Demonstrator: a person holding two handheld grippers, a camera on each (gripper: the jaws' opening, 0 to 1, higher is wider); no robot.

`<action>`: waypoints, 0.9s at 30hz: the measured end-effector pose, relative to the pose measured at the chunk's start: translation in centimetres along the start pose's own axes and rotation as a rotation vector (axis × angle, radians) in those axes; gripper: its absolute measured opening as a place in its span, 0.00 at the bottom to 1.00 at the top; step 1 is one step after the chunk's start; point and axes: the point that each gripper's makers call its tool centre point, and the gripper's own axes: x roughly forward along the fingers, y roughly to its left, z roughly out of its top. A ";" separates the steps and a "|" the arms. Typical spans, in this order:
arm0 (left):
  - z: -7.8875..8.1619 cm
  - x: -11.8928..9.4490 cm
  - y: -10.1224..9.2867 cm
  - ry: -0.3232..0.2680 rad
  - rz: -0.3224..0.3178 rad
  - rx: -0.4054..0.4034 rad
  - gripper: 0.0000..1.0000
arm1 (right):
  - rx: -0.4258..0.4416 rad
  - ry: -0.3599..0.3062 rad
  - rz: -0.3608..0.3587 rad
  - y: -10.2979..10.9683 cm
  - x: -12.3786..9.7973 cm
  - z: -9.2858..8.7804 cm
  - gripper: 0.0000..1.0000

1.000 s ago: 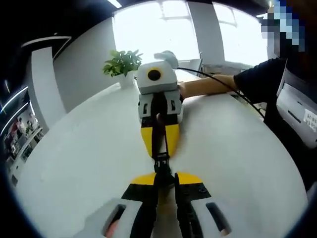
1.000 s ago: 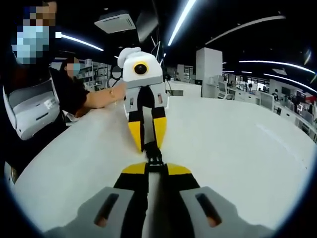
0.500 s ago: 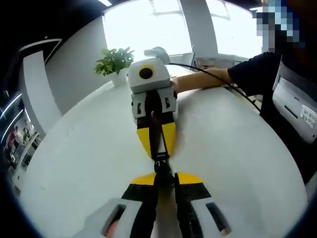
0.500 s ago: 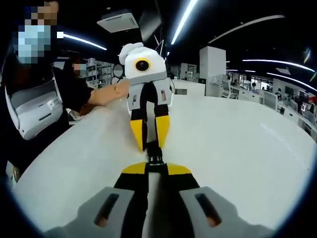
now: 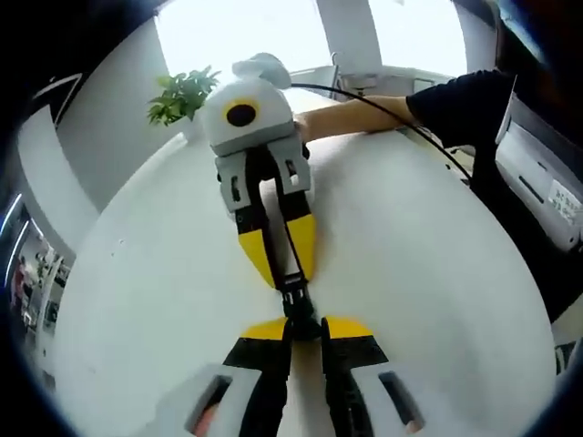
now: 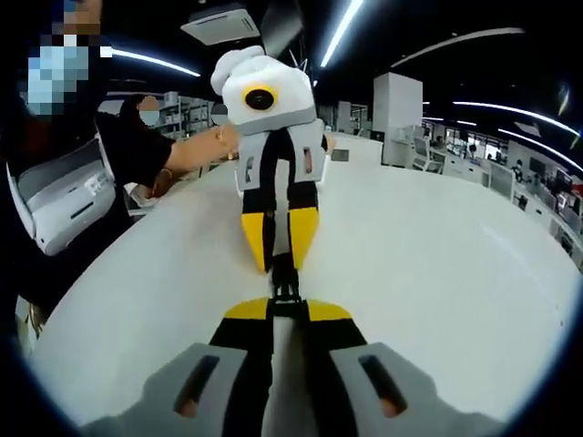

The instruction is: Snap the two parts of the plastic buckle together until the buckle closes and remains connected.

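Observation:
A small black plastic buckle (image 5: 296,299) hangs just above the white table (image 5: 137,300), stretched between my two grippers, which face each other tip to tip. In the left gripper view, my left gripper (image 5: 305,330) is shut on the near end of the buckle. The right gripper (image 5: 281,271) comes down from the top, shut on the far end and its black strap. The right gripper view mirrors this: the right gripper (image 6: 290,315) is shut on the buckle (image 6: 283,291), and the left gripper (image 6: 279,264) clamps the other end. The two halves look like one joined black piece.
A potted plant (image 5: 182,96) stands at the table's far edge. A person's bare forearm (image 5: 360,114) in a dark sleeve reaches in behind the right gripper, with a black cable (image 5: 410,123) running over it. In the right gripper view the person (image 6: 64,182) stands at the left.
Both grippers stay shut on the buckle. Each view's opposite gripper has grown larger and leans more towards the left; the background has shifted as the hands tilted.

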 end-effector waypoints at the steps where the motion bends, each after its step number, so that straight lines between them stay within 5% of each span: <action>1: 0.0 0.0 0.0 0.009 -0.004 0.006 0.12 | -0.003 0.001 0.000 0.0 0.0 0.0 0.11; 8: -0.1 0.0 0.1 0.054 -0.027 0.028 0.12 | -0.007 0.025 0.005 -0.1 -0.1 -0.1 0.11; 13: 0.5 0.5 0.1 0.001 -0.036 -0.006 0.12 | 0.013 -0.006 0.005 -0.1 0.2 -0.1 0.11; 16: 0.3 0.5 0.0 0.024 -0.033 -0.004 0.12 | 0.009 -0.001 0.006 0.0 0.1 0.1 0.11; 27: 0.5 0.6 0.2 0.084 0.034 0.006 0.12 | 0.032 -0.018 0.000 0.1 -0.2 0.1 0.11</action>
